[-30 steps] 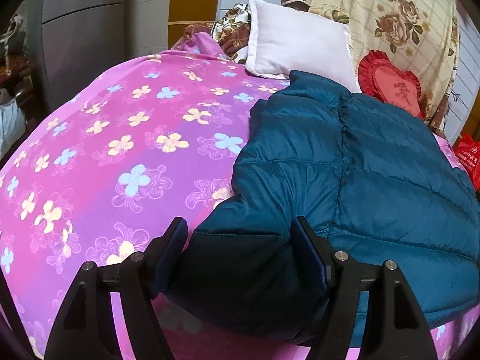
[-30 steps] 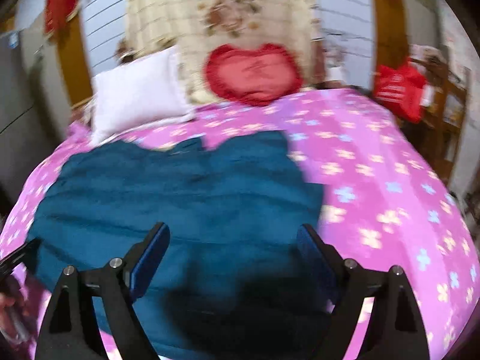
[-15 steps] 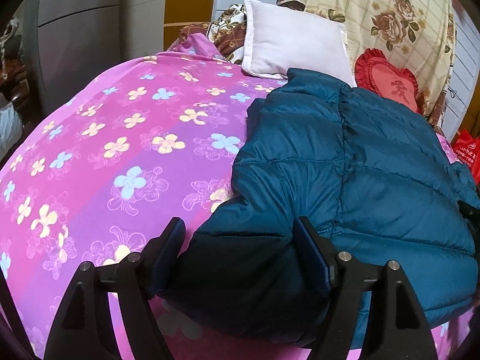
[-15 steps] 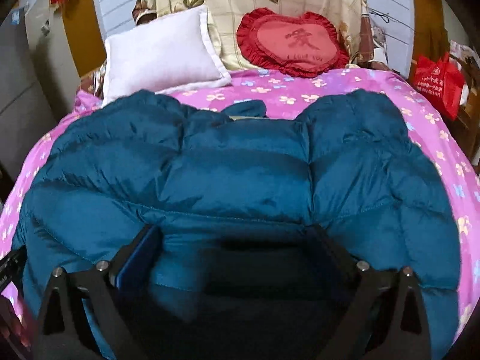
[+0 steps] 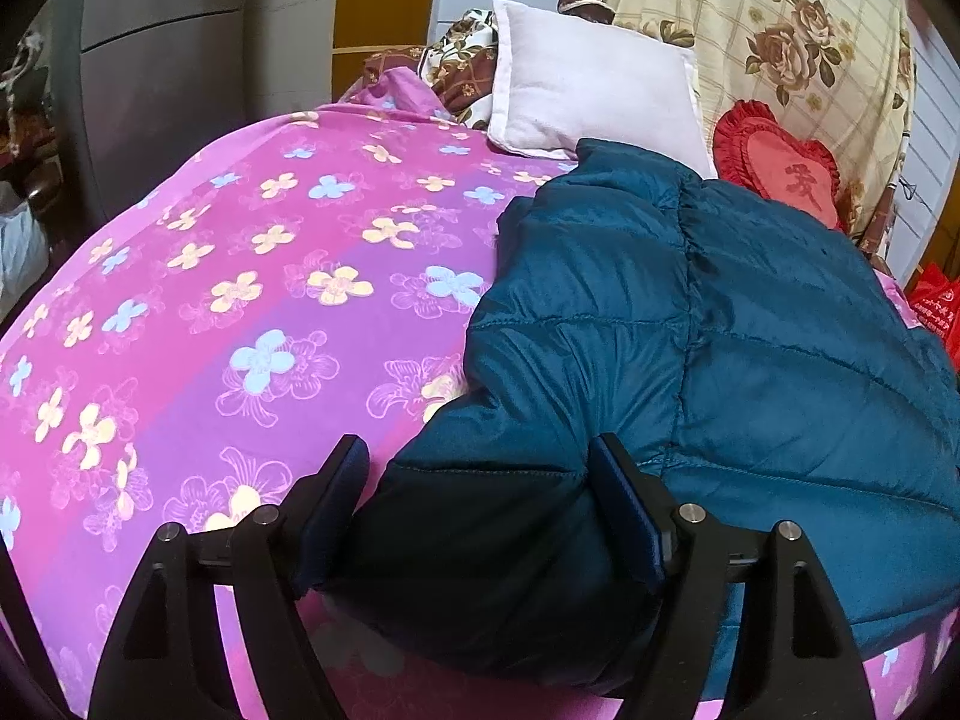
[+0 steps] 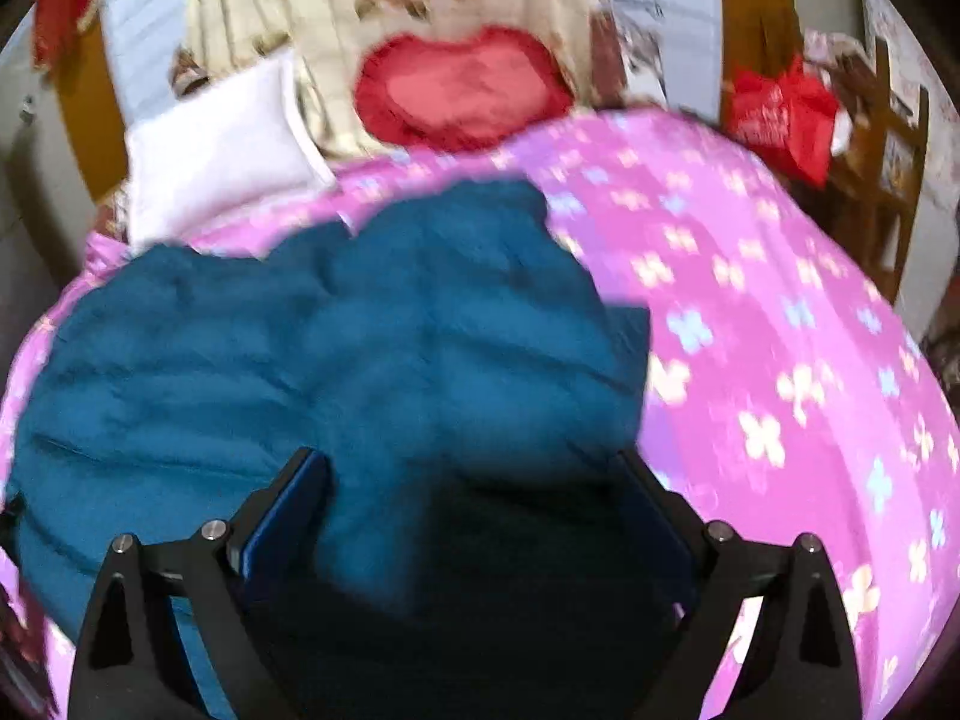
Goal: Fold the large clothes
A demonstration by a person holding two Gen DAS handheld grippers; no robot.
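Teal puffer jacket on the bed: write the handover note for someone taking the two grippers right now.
Left gripper: jaws wide open, astride the near left corner of the teal jacket, not clamped.
Right gripper: open over the jacket's near edge; view blurred, so contact is unclear.
Jacket lies spread on the pink floral bedspread, short of the white pillow and red heart cushion.
Done: no finished fold is evident.
Left: close on the near edge and fold, probably towards the pillows.
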